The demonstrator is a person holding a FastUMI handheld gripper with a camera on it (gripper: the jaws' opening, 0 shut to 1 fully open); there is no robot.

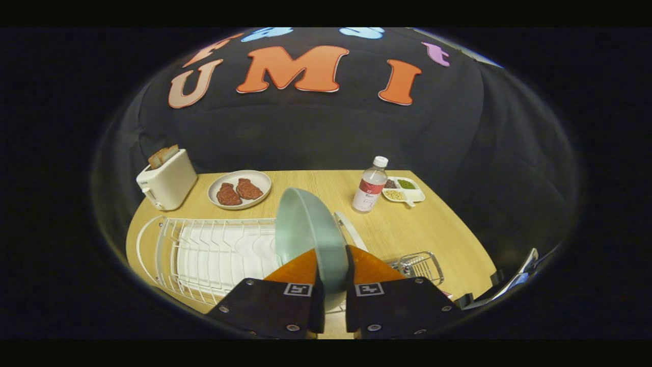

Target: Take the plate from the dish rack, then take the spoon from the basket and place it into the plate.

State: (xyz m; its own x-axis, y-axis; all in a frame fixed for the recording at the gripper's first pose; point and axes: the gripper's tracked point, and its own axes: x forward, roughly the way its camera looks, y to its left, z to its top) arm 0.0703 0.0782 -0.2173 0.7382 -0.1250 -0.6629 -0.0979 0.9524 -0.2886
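The gripper [333, 270] is pinching the plate [308, 237], one finger pressing on each face of it, so the pale green plate is standing on edge between the fingers and rising ahead of them, its hollow face turned toward the dish rack [214, 252]. The plate is sitting above the rack's near end; whether its lower rim is resting in a slot or hanging clear of the wires cannot be told, since the fingers are covering that part. The white wire rack is lying to the plate's open side, its slots holding nothing else that shows. On the other side of the fingers, just beside them and low on the wooden table [448, 239], the small wire basket [420, 265] is waiting; the spoon presumably lies in it, but nothing inside can be made out at this angle. Judged from this, the first step is under way with the plate in hand, and the coming move is turning on that sideways relation: the plate wants bare table near the basket, laid flat with its hollow up. Beyond the plate a toaster [165, 181], a dish of meat [239, 189], a bottle [370, 186] and a divided tray [405, 189] are standing well apart from the work.
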